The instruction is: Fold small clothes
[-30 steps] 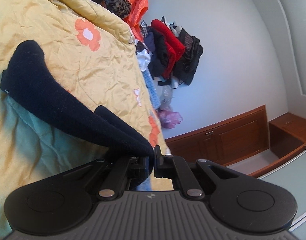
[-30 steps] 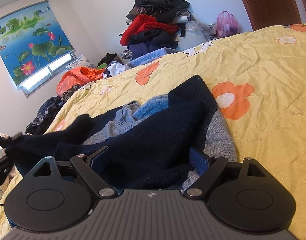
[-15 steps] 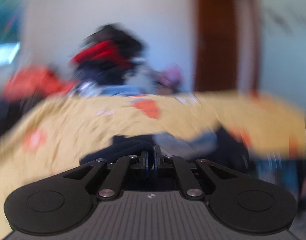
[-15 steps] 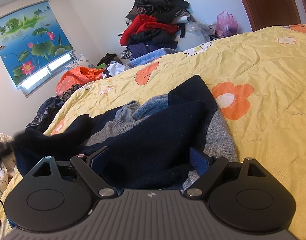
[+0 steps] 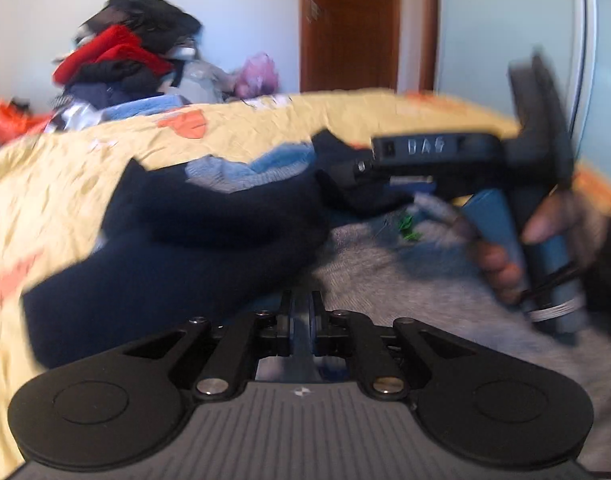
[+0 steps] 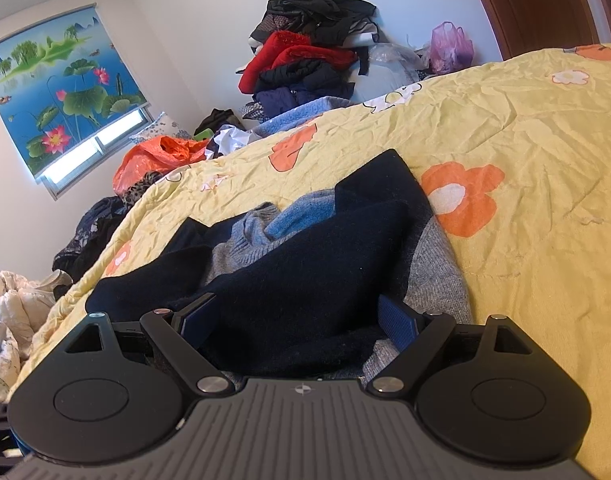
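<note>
Sweater (image 6: 305, 272), navy w/ grey body and blue collar, lies crumpled on the bed's yellow floral quilt (image 6: 525, 152), directly ahead of both sets of fingers.

L gripper (image 5: 301, 320): fingers nearly together, only a thin gap btwn pads. Navy sleeve (image 5: 165, 248) starts just in front and to the left of the tips and runs left-forward, but the frame is motion-blurred; cannot tell if any fabric is pinched. Grey body of sweater lies ahead and to the right of the tips.

R gripper (image 6: 301, 320): fingers wide apart, blue pads (image 6: 397, 320) either side of a bunched navy fold that sits btwn them; not closed on it. In L wrist view the R gripper (image 5: 345, 168) shows side-on, ahead-right of the L fingers, its tips over the navy cloth, handle held by a hand (image 5: 505, 260).

Beyond the fingers: clothes pile (image 6: 309, 52) against the far wall, orange bag (image 6: 157, 156) ahead-left, lotus-print blind (image 6: 61, 92) far left, pink bag (image 6: 451, 46) and wooden door (image 6: 541, 4) ahead-right.
</note>
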{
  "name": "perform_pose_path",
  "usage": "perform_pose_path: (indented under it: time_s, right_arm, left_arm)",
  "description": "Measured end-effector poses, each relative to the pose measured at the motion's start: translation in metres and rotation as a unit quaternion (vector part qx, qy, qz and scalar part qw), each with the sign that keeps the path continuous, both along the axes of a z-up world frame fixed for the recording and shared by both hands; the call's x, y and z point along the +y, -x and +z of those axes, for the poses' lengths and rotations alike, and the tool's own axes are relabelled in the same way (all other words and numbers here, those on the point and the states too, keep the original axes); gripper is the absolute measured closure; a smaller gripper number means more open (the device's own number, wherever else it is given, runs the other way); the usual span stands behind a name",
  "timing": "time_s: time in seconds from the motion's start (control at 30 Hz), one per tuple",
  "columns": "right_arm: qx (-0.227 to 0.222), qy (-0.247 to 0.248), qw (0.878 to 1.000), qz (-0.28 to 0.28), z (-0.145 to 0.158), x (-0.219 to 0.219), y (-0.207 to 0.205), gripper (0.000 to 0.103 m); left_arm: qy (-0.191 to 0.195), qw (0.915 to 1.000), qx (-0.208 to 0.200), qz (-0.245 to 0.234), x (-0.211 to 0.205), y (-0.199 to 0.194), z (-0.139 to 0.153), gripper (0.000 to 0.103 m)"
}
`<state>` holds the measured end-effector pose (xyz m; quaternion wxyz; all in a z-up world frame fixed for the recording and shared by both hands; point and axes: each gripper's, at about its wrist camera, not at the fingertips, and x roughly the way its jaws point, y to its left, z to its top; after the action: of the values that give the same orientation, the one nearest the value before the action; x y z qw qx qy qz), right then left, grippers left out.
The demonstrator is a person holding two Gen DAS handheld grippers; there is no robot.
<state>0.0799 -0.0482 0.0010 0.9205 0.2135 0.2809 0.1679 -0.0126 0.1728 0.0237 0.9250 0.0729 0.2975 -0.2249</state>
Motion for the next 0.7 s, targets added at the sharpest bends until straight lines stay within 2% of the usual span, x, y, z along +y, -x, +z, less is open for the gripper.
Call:
perform_pose_path:
  time_s: [0.07, 0.13, 0.17, 0.23, 0.27, 0.3, 0.33, 0.43, 0.47, 0.5, 0.53, 0.6, 0.7]
  right_arm:
    - [0.001, 0.037, 0.999, -0.008, 0.005, 0.01, 0.002, 0.018]
    - [-0.007, 0.106, 0.994, -0.029, 0.016, 0.032, 0.013, 0.018]
    - [-0.033, 0.12, 0.992, -0.014, 0.025, 0.045, 0.024, 0.018]
    - [-0.103, 0.143, 0.982, 0.076, 0.044, 0.078, 0.049, 0.018]
    - [-0.134, 0.175, 0.967, 0.125, 0.052, 0.1, 0.061, 0.016]
    - [-0.162, 0.215, 0.948, 0.172, 0.056, 0.122, 0.072, 0.016]
    - [-0.189, 0.261, 0.921, 0.218, 0.056, 0.145, 0.082, 0.017]
    - [-0.249, 0.392, 0.825, 0.321, 0.038, 0.2, 0.105, 0.021]
    - [-0.253, 0.418, 0.802, 0.344, 0.031, 0.212, 0.108, 0.027]
    - [-0.251, 0.43, 0.789, 0.36, 0.027, 0.222, 0.108, 0.037]
    - [-0.243, 0.431, 0.785, 0.373, 0.025, 0.229, 0.107, 0.041]
    - [-0.233, 0.42, 0.788, 0.386, 0.025, 0.239, 0.104, 0.047]
    - [-0.229, 0.422, 0.79, 0.38, 0.027, 0.253, 0.098, 0.049]
  left_arm:
    - [0.045, 0.9987, 0.006, 0.023, 0.023, 0.019, 0.001, 0.096]
    - [0.084, 0.9949, 0.018, 0.052, 0.044, 0.038, 0.001, 0.096]
    - [0.098, 0.993, 0.027, 0.06, 0.053, 0.047, 0.0, 0.096]
    - [0.116, 0.9899, 0.033, 0.073, 0.069, 0.065, -0.004, 0.095]
    - [0.118, 0.9891, 0.038, 0.08, 0.074, 0.071, -0.006, 0.095]
    - [0.118, 0.9881, 0.044, 0.088, 0.079, 0.075, -0.008, 0.095]
    - [0.122, 0.9865, 0.051, 0.096, 0.084, 0.077, -0.011, 0.095]
    - [0.163, 0.9755, 0.069, 0.13, 0.1, 0.079, -0.018, 0.095]
    - [0.18, 0.9717, 0.066, 0.139, 0.105, 0.081, -0.019, 0.095]
    - [0.187, 0.9691, 0.063, 0.147, 0.108, 0.082, -0.02, 0.094]
    - [0.193, 0.9661, 0.065, 0.158, 0.112, 0.084, -0.021, 0.094]
    - [0.221, 0.9566, 0.073, 0.176, 0.122, 0.085, -0.024, 0.094]
    - [0.281, 0.9358, 0.092, 0.192, 0.143, 0.085, -0.032, 0.095]
